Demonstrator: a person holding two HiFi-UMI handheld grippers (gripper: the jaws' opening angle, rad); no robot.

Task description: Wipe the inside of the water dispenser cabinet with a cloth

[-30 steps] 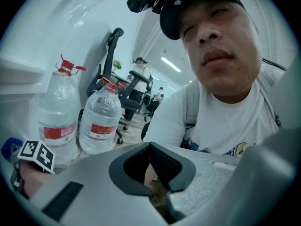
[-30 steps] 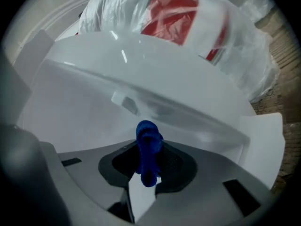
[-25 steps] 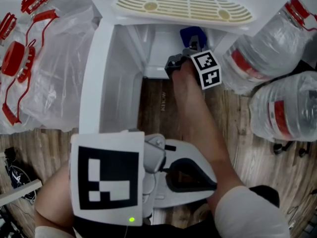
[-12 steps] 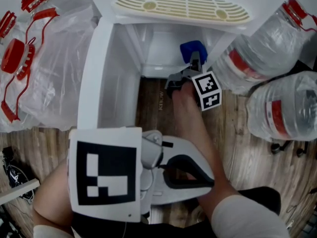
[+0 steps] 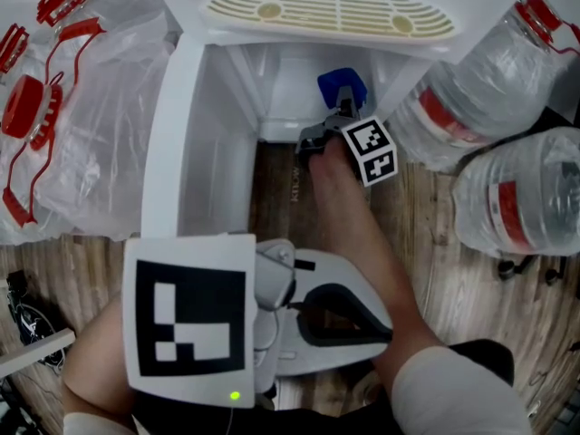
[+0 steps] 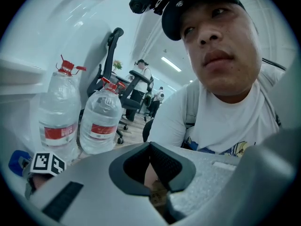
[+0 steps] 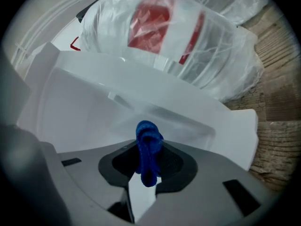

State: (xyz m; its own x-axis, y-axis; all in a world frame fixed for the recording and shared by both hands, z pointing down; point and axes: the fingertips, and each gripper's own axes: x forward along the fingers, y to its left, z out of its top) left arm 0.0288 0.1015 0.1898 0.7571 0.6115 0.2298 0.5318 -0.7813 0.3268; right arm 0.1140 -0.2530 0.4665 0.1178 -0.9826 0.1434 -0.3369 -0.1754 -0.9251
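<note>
The white cabinet stands open in the head view, its interior facing me. My right gripper reaches into its right back part, shut on a bunched blue cloth. In the right gripper view the cloth sticks out from between the jaws of the right gripper, in front of the white cabinet wall. My left gripper is held low near my body, outside the cabinet. Seen in the left gripper view, the left gripper has its jaws together and holds nothing.
Two large water bottles lie right of the cabinet on the wood floor. A clear plastic bag with red caps lies to the left. A cream slotted drip tray sits above the opening. The open door flanks the left side.
The right gripper with the cloth first drew toward the cabinet's front, then shifted slightly back and to the left. The left gripper has barely moved.
</note>
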